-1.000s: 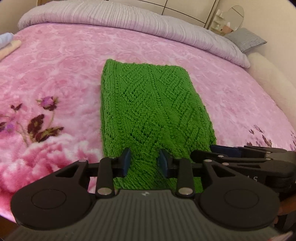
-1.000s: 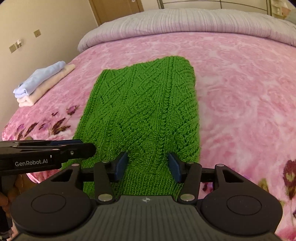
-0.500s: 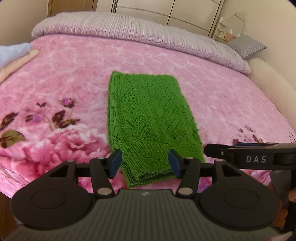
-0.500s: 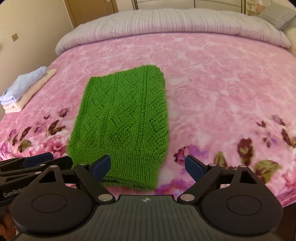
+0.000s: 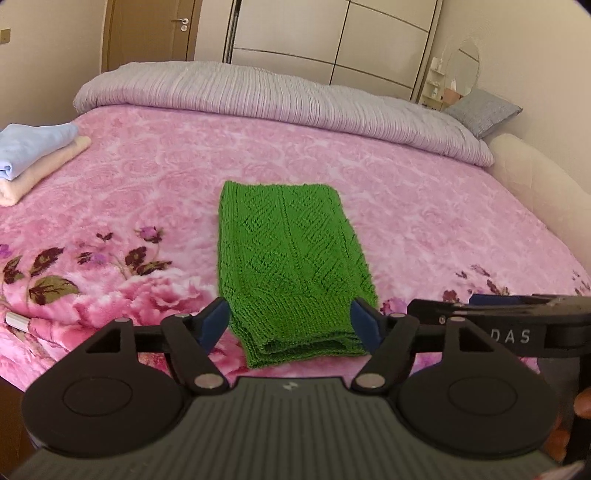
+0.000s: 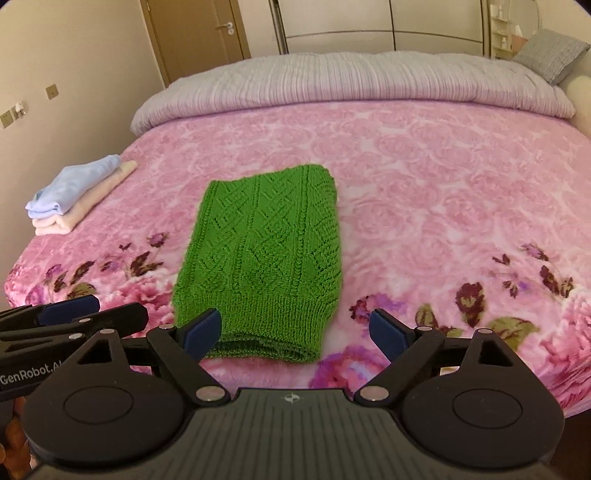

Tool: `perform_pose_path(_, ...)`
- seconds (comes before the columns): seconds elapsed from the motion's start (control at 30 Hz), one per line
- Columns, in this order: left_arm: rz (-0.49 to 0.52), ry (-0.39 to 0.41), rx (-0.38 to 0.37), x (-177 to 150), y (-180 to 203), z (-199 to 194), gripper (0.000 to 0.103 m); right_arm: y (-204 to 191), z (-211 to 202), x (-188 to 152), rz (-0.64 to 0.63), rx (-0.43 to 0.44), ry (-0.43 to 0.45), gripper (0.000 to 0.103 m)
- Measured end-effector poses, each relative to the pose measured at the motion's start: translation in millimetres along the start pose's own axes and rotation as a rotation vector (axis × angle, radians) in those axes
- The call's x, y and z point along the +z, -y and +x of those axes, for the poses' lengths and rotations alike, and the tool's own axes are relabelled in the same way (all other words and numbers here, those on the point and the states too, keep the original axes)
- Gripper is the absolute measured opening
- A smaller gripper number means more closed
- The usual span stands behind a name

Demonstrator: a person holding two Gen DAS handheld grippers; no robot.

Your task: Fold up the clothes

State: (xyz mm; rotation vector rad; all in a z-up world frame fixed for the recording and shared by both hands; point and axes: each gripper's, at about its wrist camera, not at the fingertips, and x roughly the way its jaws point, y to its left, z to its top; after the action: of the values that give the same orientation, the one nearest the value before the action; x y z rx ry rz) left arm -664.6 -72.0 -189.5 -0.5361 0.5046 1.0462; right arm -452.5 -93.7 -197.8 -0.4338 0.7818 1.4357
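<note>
Both grippers hang above the bed's near edge, holding nothing: left gripper [image 5: 290, 323] jaws apart, just opened wider, right gripper [image 6: 295, 330] spread wide. The green knit sweater [image 6: 262, 258] lies folded into a long rectangle, ribbed hem nearest, on the pink floral blanket [image 6: 443, 206]. Folded towels [image 6: 77, 195] sit at the left edge; a grey duvet [image 6: 351, 81] lines the far edge.

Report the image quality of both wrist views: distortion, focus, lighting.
Left wrist: fisheye bends the wardrobe and bed edge; green knit sharp, light soft and even. Right wrist: same barrel bend at the door; knit sharp, dark vignette in the corners, no glare.
</note>
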Motion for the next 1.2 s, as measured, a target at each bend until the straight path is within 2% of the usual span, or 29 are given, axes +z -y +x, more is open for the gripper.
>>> perform_pose_path(0.47,-0.096,-0.001,0.025,-11,-15,-14,0.074,-2,5,-4,-0.041,0.031,-0.024,0.090)
perform_pose_path(0.63,-0.197,-0.031,-0.015,-9,-40,0,0.074,6,17,-7,-0.019,0.062,-0.041,0.090)
perform_pose_path(0.8,-0.359,-0.064,-0.103,-7,-76,27,0.074,37,37,-9,0.111,0.125,-0.047,0.090)
perform_pose_path(1.0,-0.637,-0.113,-0.260,-10,-114,89,0.071,84,72,-7,0.354,0.222,-0.051,0.090)
perform_pose_path(1.2,-0.774,-0.184,-0.264,-26,-139,142,0.062,121,108,-7,0.578,0.337,-0.054,0.090)
